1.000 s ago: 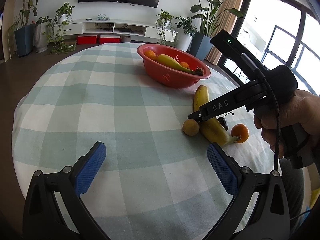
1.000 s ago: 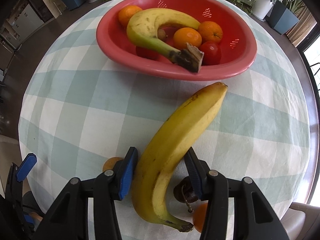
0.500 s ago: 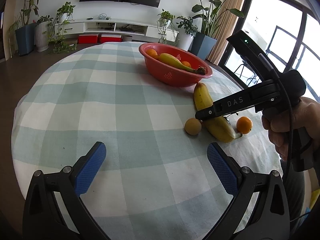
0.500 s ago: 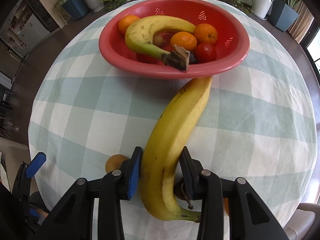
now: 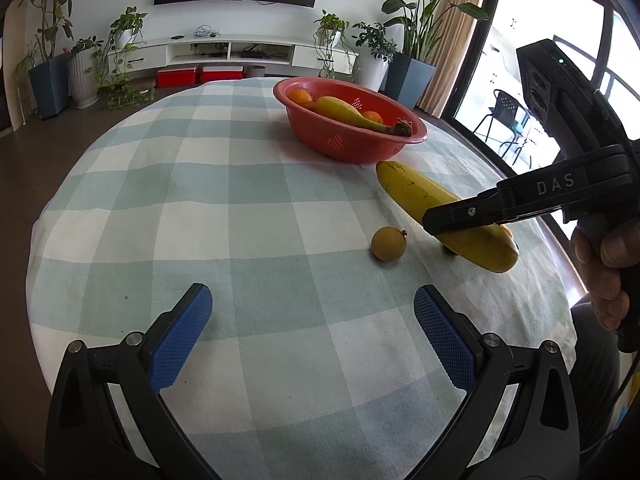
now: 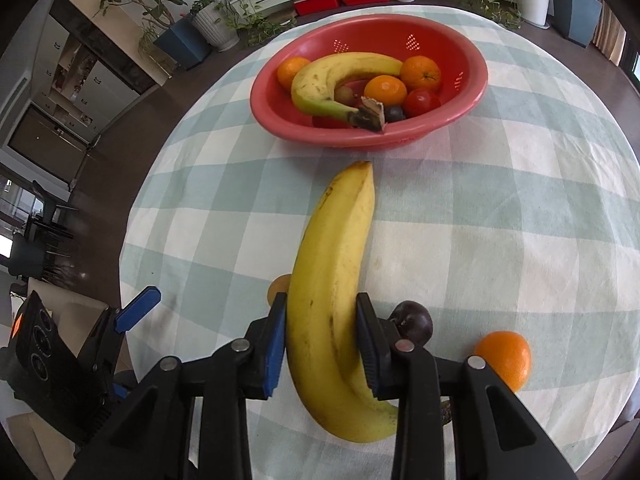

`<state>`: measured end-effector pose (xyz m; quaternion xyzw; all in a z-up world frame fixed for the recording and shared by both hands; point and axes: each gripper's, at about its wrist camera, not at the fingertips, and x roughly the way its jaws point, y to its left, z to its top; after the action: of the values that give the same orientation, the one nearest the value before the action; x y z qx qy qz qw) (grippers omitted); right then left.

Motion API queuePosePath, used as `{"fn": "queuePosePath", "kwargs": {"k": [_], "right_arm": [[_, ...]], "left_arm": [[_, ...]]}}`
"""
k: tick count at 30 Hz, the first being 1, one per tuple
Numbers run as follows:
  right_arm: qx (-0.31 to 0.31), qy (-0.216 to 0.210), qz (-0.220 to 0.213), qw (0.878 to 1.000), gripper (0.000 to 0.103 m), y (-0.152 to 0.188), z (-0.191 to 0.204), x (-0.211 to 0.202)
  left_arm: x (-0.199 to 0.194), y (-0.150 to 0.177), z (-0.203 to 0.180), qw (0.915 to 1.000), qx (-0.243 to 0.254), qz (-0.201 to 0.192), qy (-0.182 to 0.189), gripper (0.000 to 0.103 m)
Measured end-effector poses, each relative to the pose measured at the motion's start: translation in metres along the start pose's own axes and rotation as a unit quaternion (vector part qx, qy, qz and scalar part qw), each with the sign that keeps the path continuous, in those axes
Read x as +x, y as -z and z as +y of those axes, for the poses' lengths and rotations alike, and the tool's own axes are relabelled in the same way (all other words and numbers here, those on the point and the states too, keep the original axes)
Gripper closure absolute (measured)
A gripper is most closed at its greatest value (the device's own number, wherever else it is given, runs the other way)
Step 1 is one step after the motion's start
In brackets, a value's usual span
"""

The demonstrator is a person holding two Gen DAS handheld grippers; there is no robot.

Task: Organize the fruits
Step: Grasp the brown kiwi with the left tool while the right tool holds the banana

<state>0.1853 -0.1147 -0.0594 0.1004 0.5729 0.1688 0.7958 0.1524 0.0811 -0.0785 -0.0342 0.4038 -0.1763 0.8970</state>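
My right gripper [image 6: 322, 340] is shut on a yellow banana [image 6: 336, 280] and holds it above the checked tablecloth, its tip toward the red bowl [image 6: 472, 92]. The bowl holds another banana [image 6: 324, 80], oranges and small dark and red fruits. In the left wrist view the right gripper [image 5: 452, 220] grips the banana [image 5: 416, 192] short of the bowl [image 5: 344, 144]. A small brown round fruit [image 5: 388, 243] lies on the cloth. A dark plum [image 6: 414, 322] and an orange [image 6: 506, 358] lie by the right gripper. My left gripper [image 5: 312, 332] is open and empty over the near cloth.
The round table [image 5: 200, 208] has a green and white checked cloth. Potted plants, a white TV shelf [image 5: 240, 50] and red boxes stand beyond the far edge. Windows lie to the right.
My right gripper has closed on the banana and lifted it off the cloth, away from the bowl's rim. The plum and orange stay on the cloth. The left gripper stays open.
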Motion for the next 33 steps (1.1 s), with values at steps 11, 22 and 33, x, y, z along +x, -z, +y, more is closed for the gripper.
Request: {"fn": "queuePosePath", "kwargs": {"k": [11, 22, 33], "right_arm": [[-0.013, -0.023, -0.019, 0.999, 0.068, 0.002, 0.007, -0.014], [0.030, -0.079, -0.099, 0.991, 0.068, 0.040, -0.029, -0.065], [0.066, -0.081, -0.130, 0.986, 0.068, 0.061, -0.075, -0.080]], "left_arm": [[0.008, -0.002, -0.004, 0.9998, 0.010, 0.013, -0.010, 0.001], [0.024, -0.034, -0.037, 0.9930, 0.109, 0.043, -0.013, 0.001], [0.074, -0.059, -0.067, 0.9750, 0.196, 0.105, 0.002, 0.026]]}}
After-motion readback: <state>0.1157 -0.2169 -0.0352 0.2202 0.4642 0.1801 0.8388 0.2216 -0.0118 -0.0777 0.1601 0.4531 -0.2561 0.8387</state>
